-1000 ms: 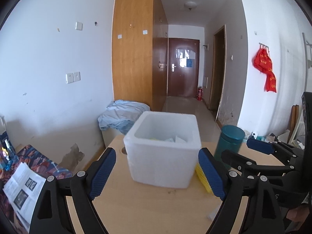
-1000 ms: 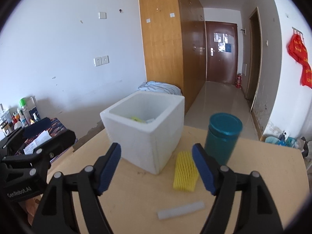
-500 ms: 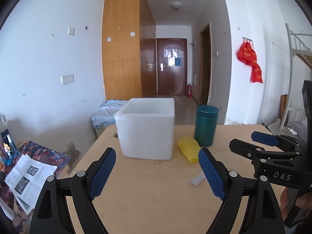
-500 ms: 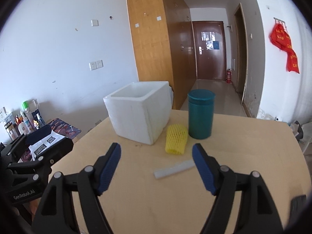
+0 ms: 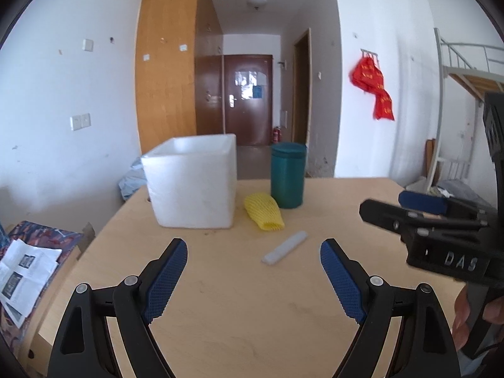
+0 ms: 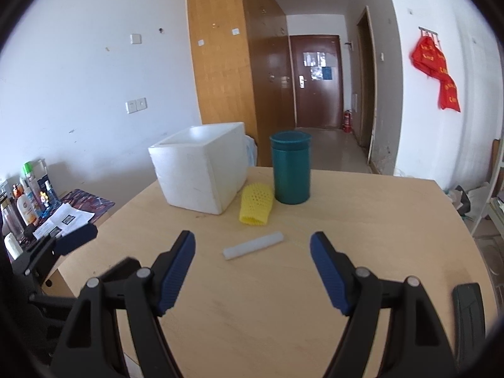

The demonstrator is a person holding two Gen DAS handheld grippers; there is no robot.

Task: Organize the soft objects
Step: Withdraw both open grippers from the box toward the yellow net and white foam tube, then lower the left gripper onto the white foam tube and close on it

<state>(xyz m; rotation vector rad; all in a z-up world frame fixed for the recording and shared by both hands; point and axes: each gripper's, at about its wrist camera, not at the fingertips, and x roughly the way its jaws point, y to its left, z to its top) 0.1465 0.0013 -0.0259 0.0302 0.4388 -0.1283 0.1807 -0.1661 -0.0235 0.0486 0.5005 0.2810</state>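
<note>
- White walls, a tall wooden wardrobe (image 6: 220, 63) and a hallway ending in a brown door (image 6: 315, 78) lie behind a light wooden table (image 6: 346, 220).
- On the table's far part stands a white foam box (image 6: 201, 173), open at the top; its inside cannot be seen from either view.
- Right of the box stands a teal canister (image 6: 291, 168), upright with its lid on, so its contents are hidden.
- Between box and canister, on the near side, lies a yellow foam net sleeve (image 6: 255, 203), close to both.
- Nearer the cameras, apart from the sleeve, a white foam stick (image 6: 253, 245) lies flat on the table, inside no container.
- Left gripper (image 5: 253, 278) hangs above the table with its blue pads wide apart and nothing between them.
- Right gripper (image 6: 252, 272) likewise has its jaws spread and empty; the foam stick lies just beyond its fingertips.
- Off the table's left edge are a patterned cloth with printed sheets (image 6: 63, 219) and several bottles (image 6: 26, 195).
</note>
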